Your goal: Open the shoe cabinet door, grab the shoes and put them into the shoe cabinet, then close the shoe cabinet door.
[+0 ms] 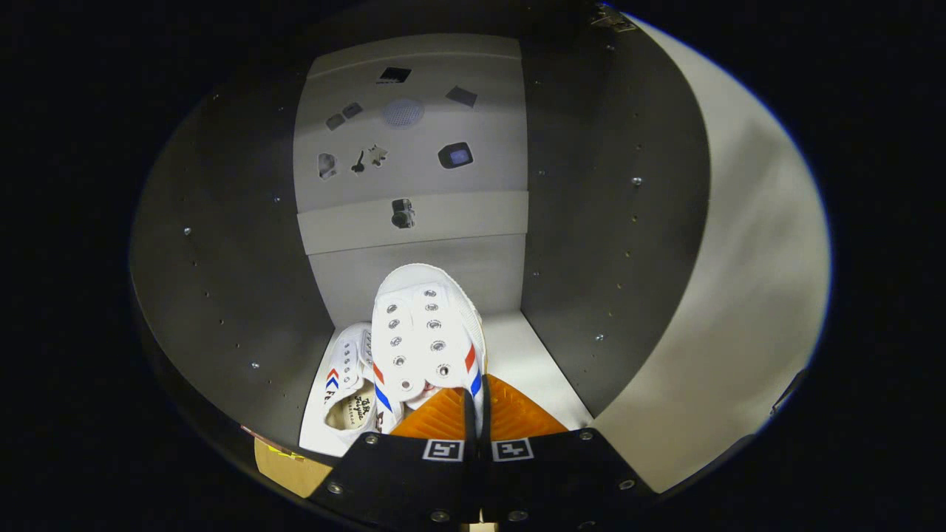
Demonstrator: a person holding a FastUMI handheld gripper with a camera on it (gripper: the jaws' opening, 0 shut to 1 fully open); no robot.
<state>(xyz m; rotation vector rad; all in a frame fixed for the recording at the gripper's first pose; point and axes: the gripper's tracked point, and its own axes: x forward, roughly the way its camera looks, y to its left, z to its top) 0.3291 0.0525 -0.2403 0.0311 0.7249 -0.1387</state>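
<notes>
Hand-held gripper (473,403) reaching into the open shoe cabinet (222,281). Orange fingers (436,421) nearly pressed together, pinching the thin rear edge of a white shoe (425,336) — only a narrow dark slit left between the pads. Shoe held toe-forward, lifted above the cabinet floor (532,355), eyelets facing up, red and blue stripes at both sides near the fingers. Heel end hidden behind the fingers and the black gripper body.

Second white shoe (347,384) lying on the cabinet floor just left of the held one, touching or nearly touching it; opening turned up, printed insole visible, lettering too small to make out. Its front part covered by the held shoe.

Beyond the shoes: pale back panel (414,170) with a horizontal strip across it, bearing several small dark marks and a round perforated patch — nature of the marks hard to tell. Dark side walls left and right, dotted with rows of small holes and screw heads. Open cabinet door (739,281) swung out on the right, pale inner face, hinge at its upper corner partly cut off. Brown cardboard-coloured corner (288,465) below the cabinet's left edge, mostly hidden by the gripper body.
</notes>
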